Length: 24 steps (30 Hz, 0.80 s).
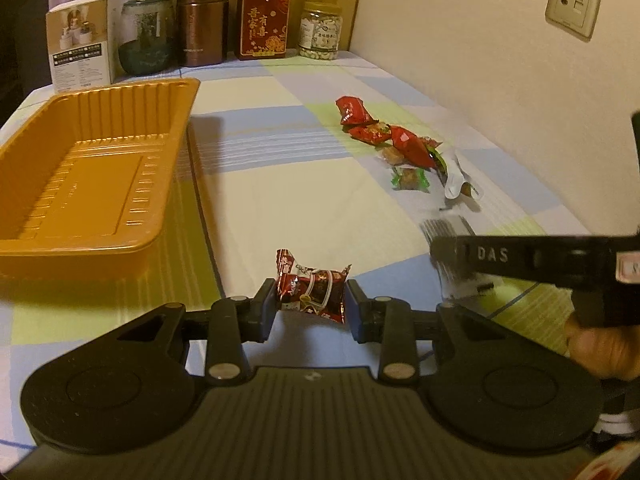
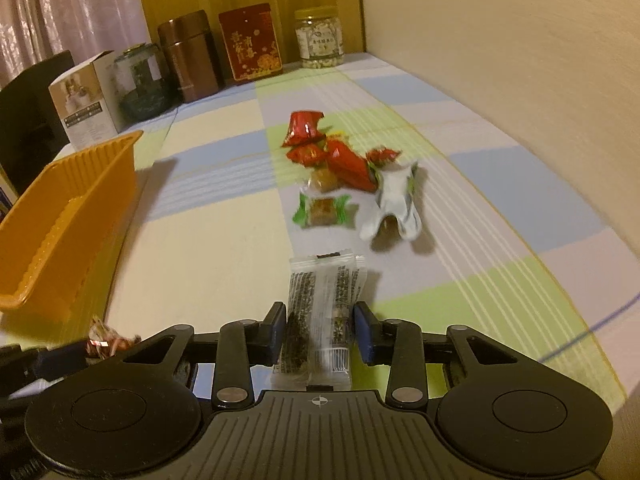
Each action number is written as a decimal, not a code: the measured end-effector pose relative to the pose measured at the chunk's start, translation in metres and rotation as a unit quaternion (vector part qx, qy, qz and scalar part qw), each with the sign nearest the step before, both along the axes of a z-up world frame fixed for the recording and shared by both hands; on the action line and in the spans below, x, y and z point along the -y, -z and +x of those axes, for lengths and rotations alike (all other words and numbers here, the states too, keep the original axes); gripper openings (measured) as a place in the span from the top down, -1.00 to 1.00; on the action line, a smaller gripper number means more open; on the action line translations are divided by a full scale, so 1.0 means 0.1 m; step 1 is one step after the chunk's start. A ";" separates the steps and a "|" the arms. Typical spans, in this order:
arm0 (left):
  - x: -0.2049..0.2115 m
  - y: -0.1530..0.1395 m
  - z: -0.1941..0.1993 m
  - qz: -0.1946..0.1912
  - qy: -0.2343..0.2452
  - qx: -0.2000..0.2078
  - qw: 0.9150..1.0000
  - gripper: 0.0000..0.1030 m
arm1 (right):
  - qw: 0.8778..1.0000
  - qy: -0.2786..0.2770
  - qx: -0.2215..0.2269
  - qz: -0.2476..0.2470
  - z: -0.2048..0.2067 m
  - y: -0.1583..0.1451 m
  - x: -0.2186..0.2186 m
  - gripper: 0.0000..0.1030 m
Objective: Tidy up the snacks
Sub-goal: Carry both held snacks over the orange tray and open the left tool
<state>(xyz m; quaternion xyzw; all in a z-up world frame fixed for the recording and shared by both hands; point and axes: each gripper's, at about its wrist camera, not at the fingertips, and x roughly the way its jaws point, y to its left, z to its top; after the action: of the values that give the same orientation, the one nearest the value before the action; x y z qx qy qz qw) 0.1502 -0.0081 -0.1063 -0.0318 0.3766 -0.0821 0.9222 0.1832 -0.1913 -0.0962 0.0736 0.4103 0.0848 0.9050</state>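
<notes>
My left gripper [image 1: 310,302] is shut on a dark red wrapped snack [image 1: 312,288] and holds it above the checked tablecloth, right of the orange tray [image 1: 96,168]. My right gripper [image 2: 320,330] is shut on a clear packet with dark filling [image 2: 324,312]; the right gripper also shows at the right of the left wrist view [image 1: 520,256]. A pile of red, green and white wrapped snacks [image 2: 340,172] lies ahead on the table, also in the left wrist view [image 1: 396,144]. The tray [image 2: 64,216] is empty.
Along the back edge stand a white box [image 1: 82,44], a glass jar [image 1: 146,36], a brown canister [image 1: 202,22], a red box [image 1: 264,22] and a nut jar [image 1: 320,30]. A wall runs along the table's right side.
</notes>
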 end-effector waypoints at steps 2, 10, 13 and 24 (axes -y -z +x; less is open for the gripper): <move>-0.02 -0.05 -0.05 0.001 -0.004 0.003 1.000 0.38 | 1.000 -0.001 0.006 -0.001 -0.05 -0.04 0.00 0.29; -0.18 -0.32 -0.23 -0.013 -0.033 0.022 0.999 0.38 | 0.999 -0.014 0.024 0.018 -0.19 -0.26 -0.04 0.29; -0.29 -0.46 -0.25 -0.011 -0.048 0.031 0.998 0.38 | 0.998 -0.034 0.036 0.034 -0.20 -0.42 -0.16 0.29; -1.09 -0.80 -0.14 0.017 -0.113 0.045 0.992 0.38 | 0.984 -0.129 0.060 0.106 -0.01 -0.86 -0.99 0.29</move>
<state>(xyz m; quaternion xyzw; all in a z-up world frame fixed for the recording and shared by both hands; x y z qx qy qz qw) 0.1360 0.1009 -0.0265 -0.0550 0.3298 0.0278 0.9421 0.1823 -0.0922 -0.0099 0.1101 0.3503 0.2485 0.8963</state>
